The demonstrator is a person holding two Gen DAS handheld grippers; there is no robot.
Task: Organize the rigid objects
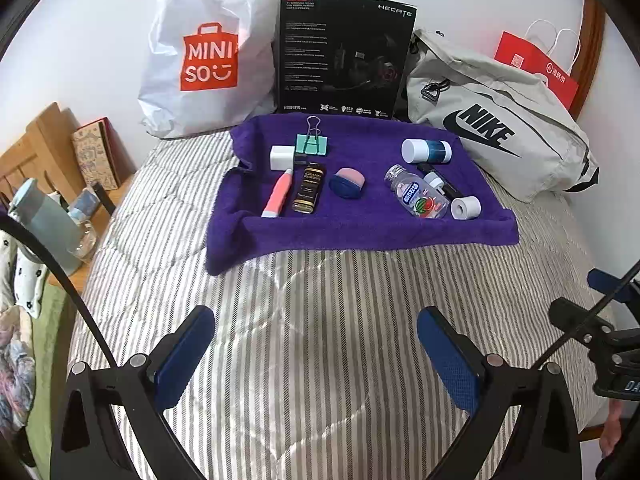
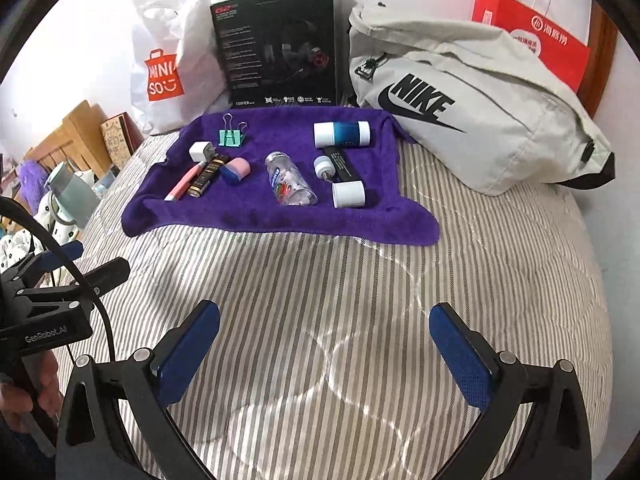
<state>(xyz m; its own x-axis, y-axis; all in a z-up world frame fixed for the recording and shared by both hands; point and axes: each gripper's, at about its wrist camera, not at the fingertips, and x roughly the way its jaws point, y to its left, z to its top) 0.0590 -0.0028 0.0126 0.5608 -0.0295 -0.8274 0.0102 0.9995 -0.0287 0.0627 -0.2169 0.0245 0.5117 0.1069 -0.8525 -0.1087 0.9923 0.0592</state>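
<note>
A purple towel point(image 1: 360, 232) point(image 2: 248, 220) lies on the striped bed with several small items on it. On its left are a white cube point(image 1: 282, 157), a green binder clip point(image 1: 313, 143), a pink tube point(image 1: 277, 194), a dark can point(image 1: 307, 187) and a pink and blue eraser point(image 1: 347, 183). To the right lie a clear bottle point(image 1: 416, 194) point(image 2: 290, 184), a blue and white cylinder point(image 1: 426, 150) point(image 2: 342, 134), a black stick point(image 1: 442, 186) and a white cap point(image 1: 466, 208) point(image 2: 349, 194). My left gripper point(image 1: 316, 344) and right gripper point(image 2: 324, 340) hover open over the quilt, well short of the towel, holding nothing.
Behind the towel stand a white Miniso bag point(image 1: 200, 48), a black box point(image 1: 344, 52), a grey Nike bag point(image 1: 496, 128) and a red paper bag point(image 1: 536, 68). A wooden bedside stand point(image 1: 52, 152) with a mug and books is at the left. Striped quilt point(image 1: 320, 320) fills the foreground.
</note>
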